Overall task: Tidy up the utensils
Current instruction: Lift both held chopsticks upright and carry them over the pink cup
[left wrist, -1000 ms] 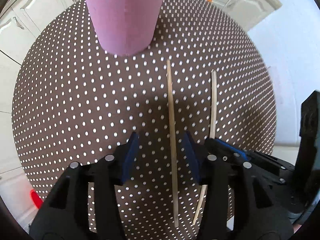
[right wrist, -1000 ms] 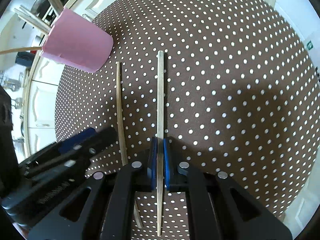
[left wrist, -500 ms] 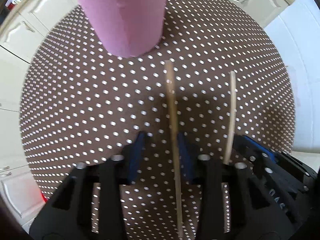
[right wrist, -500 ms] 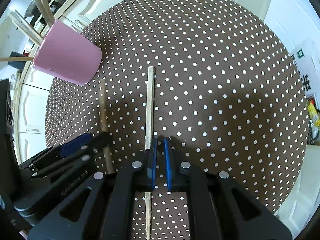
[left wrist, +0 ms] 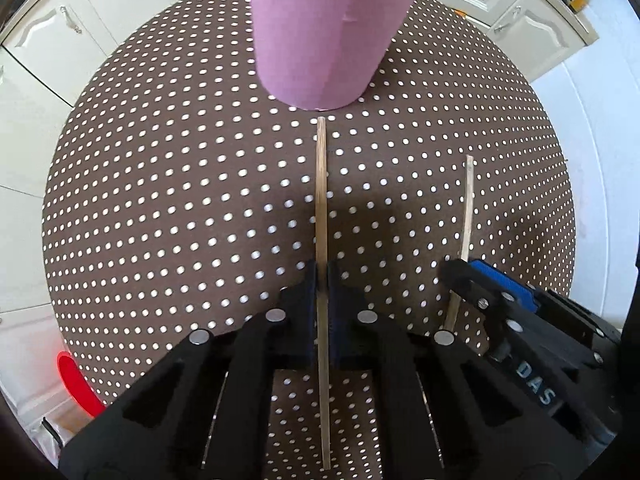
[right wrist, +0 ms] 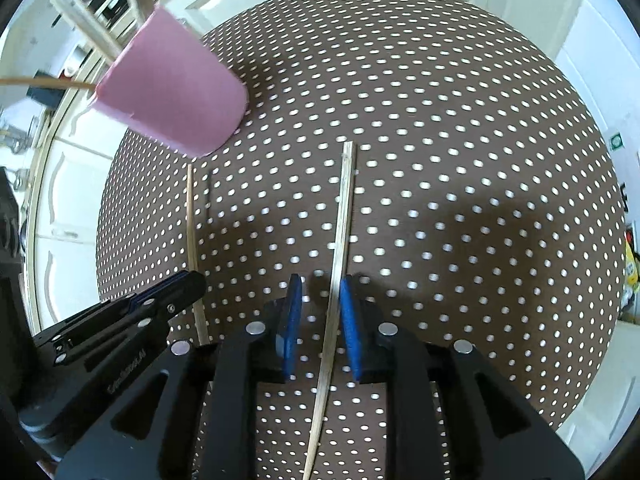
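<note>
Pinching one chopstick [left wrist: 321,200] in our left gripper [left wrist: 321,280], right gripper [right wrist: 320,304] jaws parted around the other chopstick [right wrist: 340,232], we should lift straight toward the pink cup [left wrist: 324,32].

Both wrist cameras look steeply down, close over the dotted table [left wrist: 160,200] — each shares the pink cup [left wrist: 328,32], at twelve o'clock left, ten o'clock right.

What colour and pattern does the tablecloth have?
The tablecloth is dark brown with small white dots; the right wrist view shows it best.
</note>
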`<state>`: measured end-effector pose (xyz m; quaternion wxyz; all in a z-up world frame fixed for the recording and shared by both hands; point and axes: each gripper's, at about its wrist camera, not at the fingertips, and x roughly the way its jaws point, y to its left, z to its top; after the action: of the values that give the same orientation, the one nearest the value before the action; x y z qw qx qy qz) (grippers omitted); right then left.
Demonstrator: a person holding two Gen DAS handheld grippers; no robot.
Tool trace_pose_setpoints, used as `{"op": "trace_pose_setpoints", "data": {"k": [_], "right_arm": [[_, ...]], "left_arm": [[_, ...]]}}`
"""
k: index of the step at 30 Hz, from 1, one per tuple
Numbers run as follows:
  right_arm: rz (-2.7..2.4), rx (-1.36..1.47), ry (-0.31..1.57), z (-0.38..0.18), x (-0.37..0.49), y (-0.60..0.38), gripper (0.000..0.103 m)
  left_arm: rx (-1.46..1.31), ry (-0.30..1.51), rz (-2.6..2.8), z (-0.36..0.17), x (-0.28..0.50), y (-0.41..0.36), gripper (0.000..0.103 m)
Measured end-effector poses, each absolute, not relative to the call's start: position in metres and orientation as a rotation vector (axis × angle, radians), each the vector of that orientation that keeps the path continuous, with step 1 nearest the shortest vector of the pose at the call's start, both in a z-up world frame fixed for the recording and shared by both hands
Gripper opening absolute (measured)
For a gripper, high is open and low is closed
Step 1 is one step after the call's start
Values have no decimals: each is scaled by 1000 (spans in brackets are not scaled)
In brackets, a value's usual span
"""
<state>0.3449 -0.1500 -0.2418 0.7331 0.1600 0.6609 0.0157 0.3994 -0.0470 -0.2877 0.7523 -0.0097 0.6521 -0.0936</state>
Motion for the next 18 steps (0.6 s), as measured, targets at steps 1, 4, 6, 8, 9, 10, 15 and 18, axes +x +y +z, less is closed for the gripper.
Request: {"op": "trace_pose_setpoints", "data": {"k": [1, 4, 6, 8, 9, 10, 15, 18], "right_arm": [[28, 331, 1457, -244, 347, -146, 19], [5, 330, 1459, -244, 352, -143, 12], [3, 346, 1452, -244, 353, -144, 5], [4, 402, 1445, -245, 352, -149, 5], [6, 417, 1443, -244, 352, -152, 5], [7, 425, 1442, -243, 351, -154, 5], [11, 449, 1403, -225, 341, -165, 5], [20, 454, 1366, -209, 339, -167, 5]], "left_arm": [[-23, 1421, -198, -287, 398, -44, 6], [-27, 1409, -178, -284, 392, -35, 6], [-39, 1401, -171, -279, 386, -27, 6], [-46, 1390, -171, -271, 380, -21, 6], [-48, 1382, -170, -266, 378, -18, 6], [-48, 1378, -169, -262, 377, -13, 6], [-52, 1343, -164, -248, 371, 1, 6], [-45, 1326, -150, -246, 368, 6, 6]]}}
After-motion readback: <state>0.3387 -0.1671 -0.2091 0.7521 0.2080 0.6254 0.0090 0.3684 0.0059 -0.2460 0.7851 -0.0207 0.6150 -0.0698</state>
